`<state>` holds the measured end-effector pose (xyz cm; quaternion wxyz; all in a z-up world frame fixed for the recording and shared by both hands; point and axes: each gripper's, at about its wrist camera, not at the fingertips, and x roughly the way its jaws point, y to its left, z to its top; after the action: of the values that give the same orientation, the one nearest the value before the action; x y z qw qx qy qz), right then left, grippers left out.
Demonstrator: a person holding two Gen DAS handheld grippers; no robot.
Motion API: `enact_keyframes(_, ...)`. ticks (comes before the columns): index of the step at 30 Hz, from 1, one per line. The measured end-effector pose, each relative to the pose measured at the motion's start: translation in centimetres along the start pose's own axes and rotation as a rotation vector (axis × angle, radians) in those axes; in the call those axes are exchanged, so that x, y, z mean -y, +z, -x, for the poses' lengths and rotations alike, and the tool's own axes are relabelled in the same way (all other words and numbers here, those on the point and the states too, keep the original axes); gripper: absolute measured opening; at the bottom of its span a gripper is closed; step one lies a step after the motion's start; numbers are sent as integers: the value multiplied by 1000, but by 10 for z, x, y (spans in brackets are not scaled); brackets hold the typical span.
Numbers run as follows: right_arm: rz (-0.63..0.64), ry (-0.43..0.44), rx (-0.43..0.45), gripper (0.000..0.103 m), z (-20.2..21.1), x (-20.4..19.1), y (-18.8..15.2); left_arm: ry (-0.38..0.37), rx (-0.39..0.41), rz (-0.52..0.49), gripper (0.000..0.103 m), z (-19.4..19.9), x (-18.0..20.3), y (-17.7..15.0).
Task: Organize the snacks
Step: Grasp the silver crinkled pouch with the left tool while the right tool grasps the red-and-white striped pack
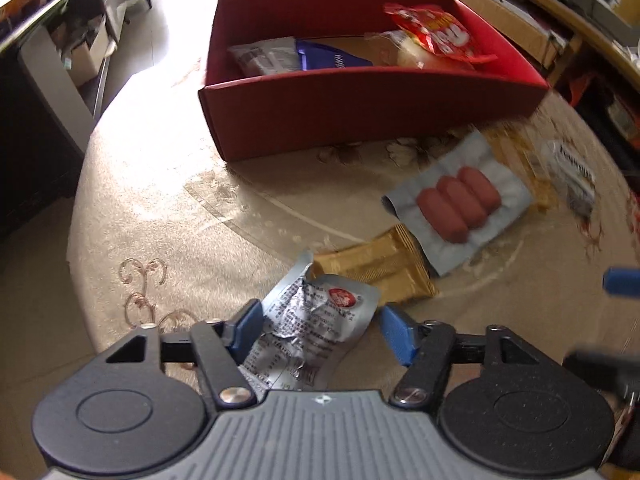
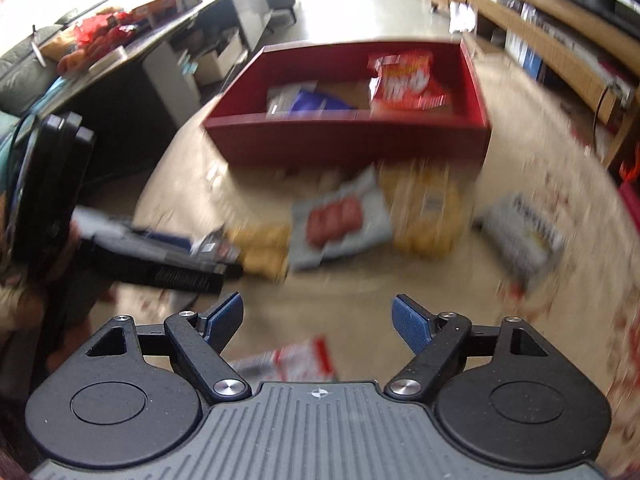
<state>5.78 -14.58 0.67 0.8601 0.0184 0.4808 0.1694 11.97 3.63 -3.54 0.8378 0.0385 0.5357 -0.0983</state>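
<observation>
Left tongs (image 1: 320, 312): tilted down over the table, blue pads on either side of a crumpled silver packet (image 1: 308, 320); left pad against the foil, right pad at its edge. Cannot tell whether actually squeezing or only touching.

Silver packet: creased foil with small print and a red round mark, lying on the table (image 1: 160, 208) near its front edge, just in front of the gold wrapper.

Right tongs (image 2: 318, 312): fingers wide apart, nothing between the pads; view heavily smeared.

Red-and-white packet (image 2: 304, 356): on the table under the right tongs, partly hidden by the tool body.

Red box (image 1: 360, 120): open-topped, at the far side of the table, well apart from both tongs.

Inside the box: grey packet (image 1: 264, 58) at the left, blue packet (image 1: 332, 58) beside it, pale packet (image 1: 408, 56) further right, red bag (image 1: 436, 34) resting on top at the right end.

Sausage pack (image 1: 458, 208): clear-fronted silver pouch with three sausages, flat on the table between box and left tongs, one corner overlapping the gold wrapper.

Gold wrapper (image 1: 376, 270): flat, partly under the sausage pack.

Yellow packet (image 1: 516, 152): just behind the sausage pack, close to the box's front wall.

White packet (image 1: 572, 180): dark lettering, at the right of the loose group, beside the yellow packet.

Loose snacks: six on the table outside the box, four inside.
</observation>
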Motion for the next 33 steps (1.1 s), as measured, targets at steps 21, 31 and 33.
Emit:
enact_keyframes(21,-87,-11,-179,88,-53,-29,-30,-192,7,238,50,36,-24,-16)
enact_keyframes(31,10,-190,-121,103,-77,-77,-41,-204,32,250,57,46,-28,-17)
enact_keyframes(33,130,-196,-108,98,-78,-86,-47,-191,31,249,57,45,-29,-17)
